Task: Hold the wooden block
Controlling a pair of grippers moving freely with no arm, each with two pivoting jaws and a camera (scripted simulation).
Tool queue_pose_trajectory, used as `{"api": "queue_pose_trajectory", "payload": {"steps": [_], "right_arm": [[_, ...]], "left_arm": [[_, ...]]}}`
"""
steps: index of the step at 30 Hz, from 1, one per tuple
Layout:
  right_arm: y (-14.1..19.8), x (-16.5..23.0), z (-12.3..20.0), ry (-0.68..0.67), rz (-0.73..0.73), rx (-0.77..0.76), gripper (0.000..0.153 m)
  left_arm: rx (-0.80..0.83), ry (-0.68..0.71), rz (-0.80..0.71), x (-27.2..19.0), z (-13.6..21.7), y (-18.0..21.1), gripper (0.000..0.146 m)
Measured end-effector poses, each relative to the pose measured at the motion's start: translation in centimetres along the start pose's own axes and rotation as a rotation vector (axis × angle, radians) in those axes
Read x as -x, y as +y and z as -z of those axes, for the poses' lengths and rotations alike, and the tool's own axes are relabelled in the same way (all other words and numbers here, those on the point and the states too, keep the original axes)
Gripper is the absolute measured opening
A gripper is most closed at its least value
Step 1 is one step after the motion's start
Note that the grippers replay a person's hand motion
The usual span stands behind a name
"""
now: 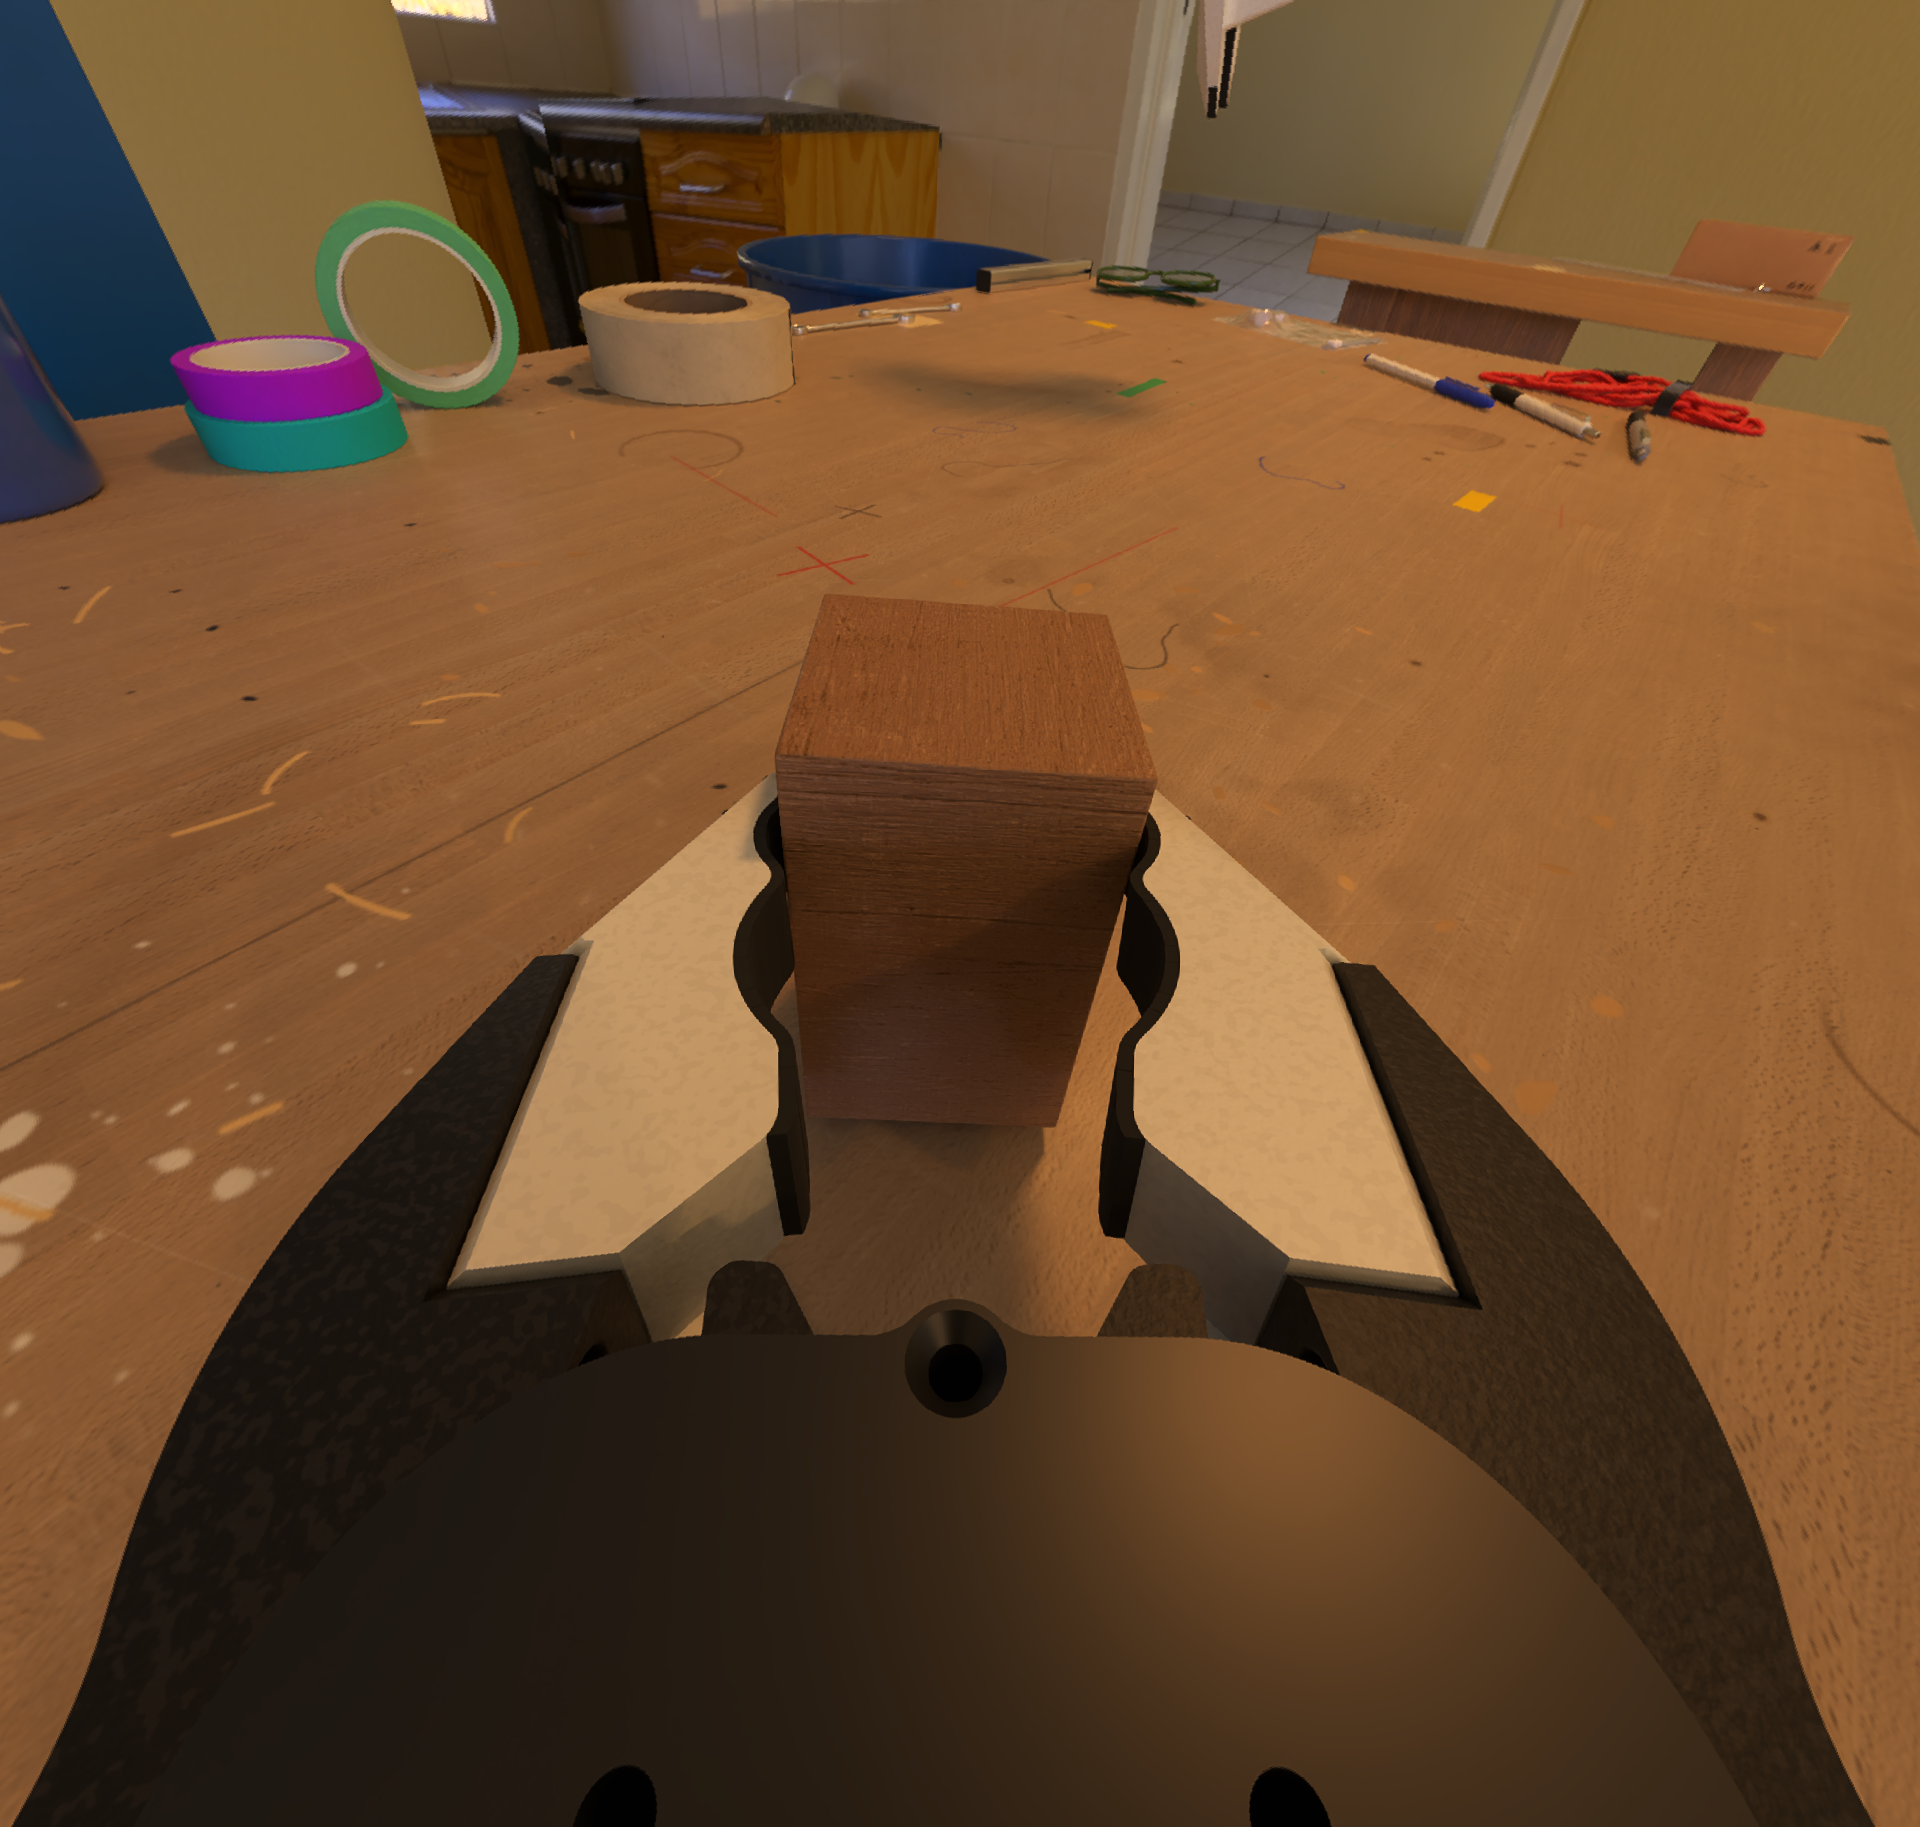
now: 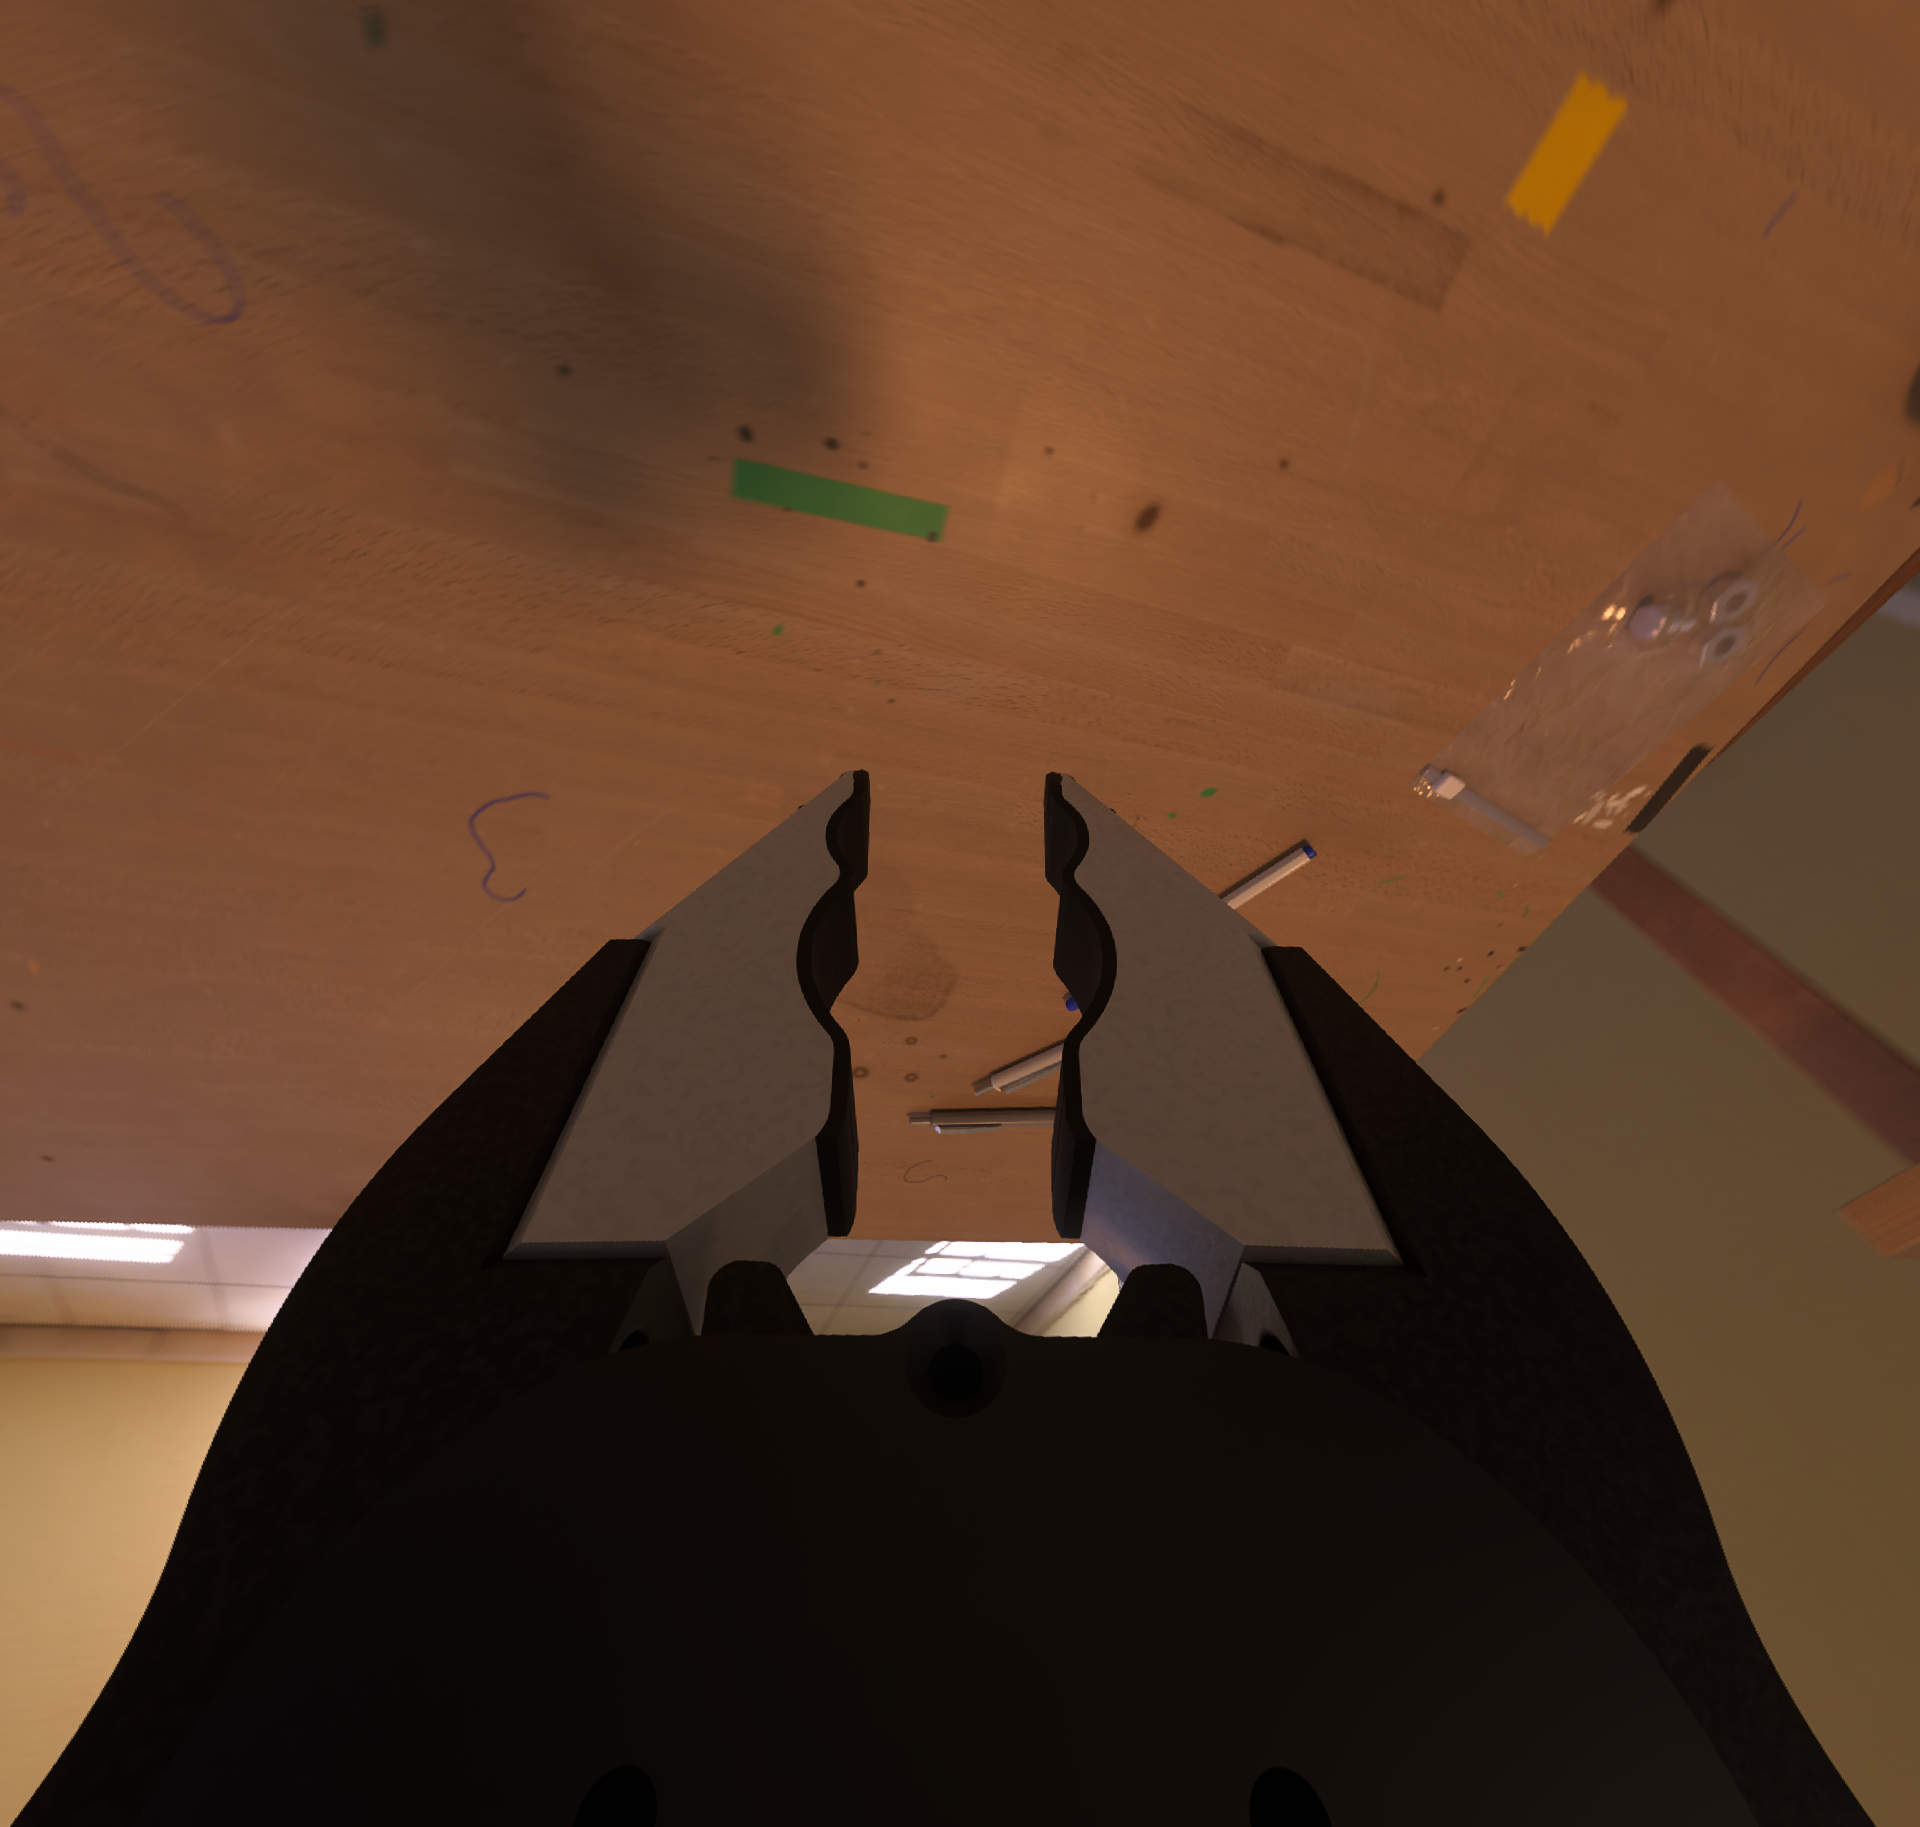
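The table (image 1: 1351, 738) carries the block (image 1: 961, 842) upright, near centre. The left gripper (image 1: 956, 832) grasps it, fingers (image 1: 665, 1029) clenched on both sides. The right gripper (image 2: 956, 790) hangs released, empty. Next, probably just a steady grip.

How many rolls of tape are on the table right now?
4, all far left: the purple roll stacked on the teal roll, the green roll standing on edge beside them, the beige roll next along. Others may be out of view.
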State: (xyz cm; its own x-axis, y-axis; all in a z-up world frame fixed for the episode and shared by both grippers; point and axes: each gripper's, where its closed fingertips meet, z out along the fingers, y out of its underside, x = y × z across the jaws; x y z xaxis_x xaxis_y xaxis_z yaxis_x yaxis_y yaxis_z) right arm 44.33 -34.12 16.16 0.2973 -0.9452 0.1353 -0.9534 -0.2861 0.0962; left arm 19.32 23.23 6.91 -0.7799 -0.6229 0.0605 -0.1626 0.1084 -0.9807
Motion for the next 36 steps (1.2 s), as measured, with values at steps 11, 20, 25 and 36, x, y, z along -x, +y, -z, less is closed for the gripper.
{"api": "queue_pose_trajectory", "payload": {"steps": [11,20,25,36], "right_arm": [[-3.0,-7.1,-7.9,-0.103,-0.255,-0.005,0.034],[-5.7,-8.2,-12.4,-0.092,-0.261,0.028,0.034],[-6.3,-8.6,-13.4,-0.081,-0.277,0.021,0.034],[-7.1,-8.6,-14.5,-0.063,-0.284,0.026,0.035]], "left_arm": [[-0.025,-0.008,0.027,0.0,-2.0,-1.3,0.062],[0.002,-0.01,0.016,0.5,-4.0,-2.1,0.062],[0.018,-0.003,0.021,0.7,-4.5,-1.8,0.062],[0.029,-0.007,0.037,1.2,-4.6,-1.3,0.062]]}}
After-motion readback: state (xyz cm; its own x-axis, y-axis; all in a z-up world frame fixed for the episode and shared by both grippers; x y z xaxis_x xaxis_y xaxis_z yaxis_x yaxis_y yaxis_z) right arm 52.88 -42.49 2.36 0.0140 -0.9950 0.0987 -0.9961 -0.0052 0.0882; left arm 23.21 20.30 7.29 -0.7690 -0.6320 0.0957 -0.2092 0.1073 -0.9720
